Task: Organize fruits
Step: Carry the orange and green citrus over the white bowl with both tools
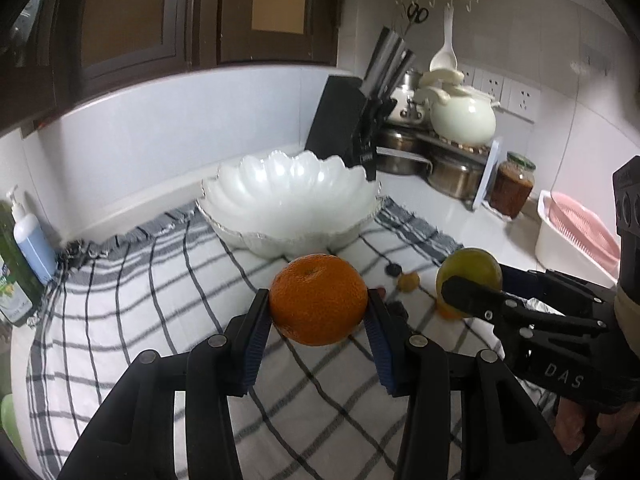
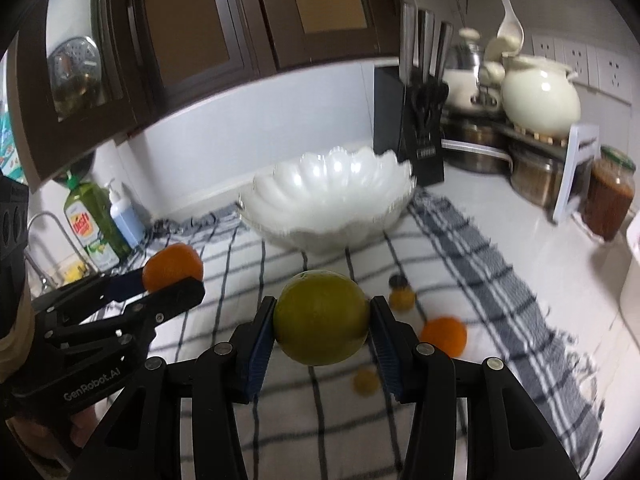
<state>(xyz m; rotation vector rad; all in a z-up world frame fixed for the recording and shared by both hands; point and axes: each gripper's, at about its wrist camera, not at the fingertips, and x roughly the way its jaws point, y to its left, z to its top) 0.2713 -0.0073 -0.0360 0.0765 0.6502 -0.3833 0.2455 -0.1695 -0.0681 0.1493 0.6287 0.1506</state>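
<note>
My left gripper point(image 1: 319, 305) is shut on an orange point(image 1: 318, 299), held above the checked cloth point(image 1: 160, 300). My right gripper point(image 2: 322, 318) is shut on a green citrus fruit point(image 2: 322, 316), also lifted off the cloth. Each gripper shows in the other's view: the right gripper point(image 1: 466, 294) with the green fruit point(image 1: 470, 270) at the right, the left gripper point(image 2: 176, 280) with the orange point(image 2: 173, 264) at the left. A white scalloped bowl point(image 1: 288, 196) point(image 2: 328, 196) stands beyond both, with no fruit visible in it. On the cloth lie another orange point(image 2: 444, 336) and two small yellowish fruits point(image 2: 401, 298) point(image 2: 366, 381).
A black knife block point(image 1: 344, 128) stands behind the bowl. Steel pots and a cream pot point(image 1: 462, 116) fill the back right corner, with a jar point(image 1: 512, 190) and a pink-and-white basket point(image 1: 572, 232) beside them. Soap bottles point(image 2: 100, 224) stand at the left by the sink.
</note>
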